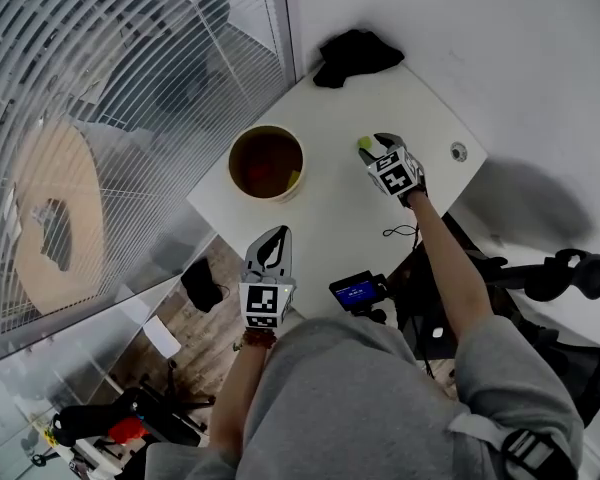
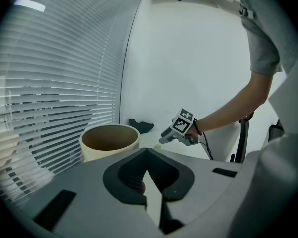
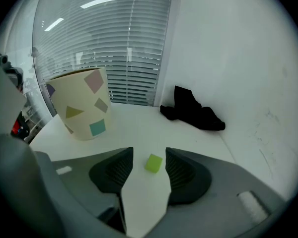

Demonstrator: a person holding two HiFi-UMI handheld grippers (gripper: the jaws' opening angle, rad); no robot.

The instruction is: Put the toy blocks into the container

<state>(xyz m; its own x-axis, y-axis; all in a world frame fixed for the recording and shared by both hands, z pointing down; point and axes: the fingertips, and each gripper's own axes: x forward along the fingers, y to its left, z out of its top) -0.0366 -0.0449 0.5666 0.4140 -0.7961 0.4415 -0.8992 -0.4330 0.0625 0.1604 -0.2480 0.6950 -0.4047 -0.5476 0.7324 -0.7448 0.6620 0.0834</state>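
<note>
Straddling the green block [image 3: 153, 163], seemingly turned corner-on, the right gripper [image 3: 149, 158] stands unclenched, not touching it.

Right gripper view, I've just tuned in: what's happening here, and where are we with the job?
A person at a white table holds a gripper in each hand. The right gripper is lowered over a small green block lying on the table. Its jaws are open on either side of the block and not gripping it. The left gripper is shut and empty, held at the near table edge and pointing towards the container. A black cloth lies at the far corner.
</note>
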